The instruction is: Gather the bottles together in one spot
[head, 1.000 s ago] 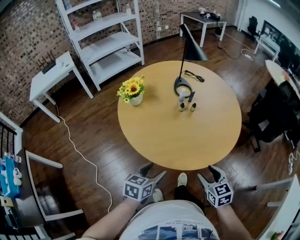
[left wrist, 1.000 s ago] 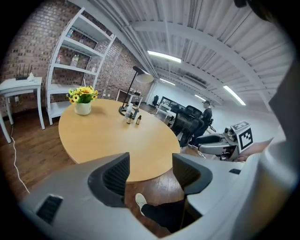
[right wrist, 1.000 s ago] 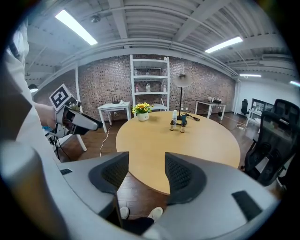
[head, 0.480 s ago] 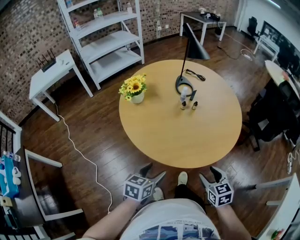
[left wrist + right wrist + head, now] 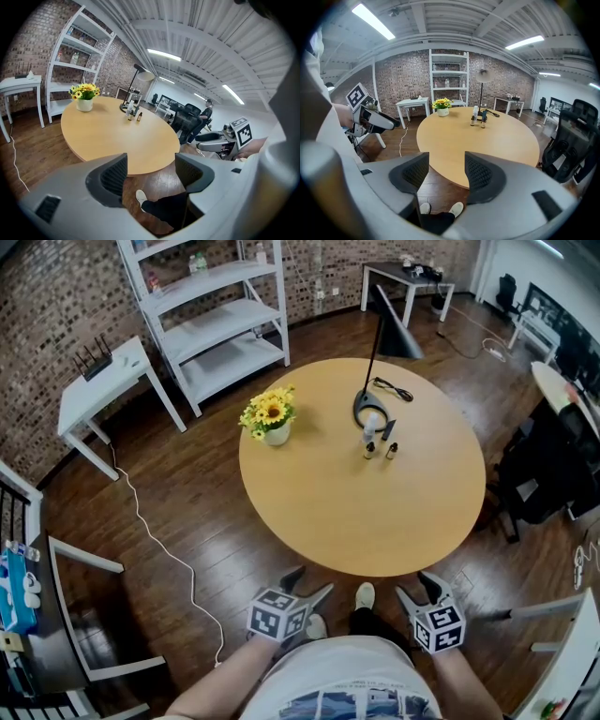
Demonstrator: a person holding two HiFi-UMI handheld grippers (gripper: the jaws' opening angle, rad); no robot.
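Both tongs stand apart and empty, the left tongs just opened wider, the right tongs alongside, short of the table. Three bottles cluster beside the lamp, apparently gathered.

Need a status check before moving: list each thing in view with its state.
left tool, open, empty, jaws have just been opening
right tool, open, empty
bottles, upright, close together by the lamp
lamp, standing upright
flower pot, upright
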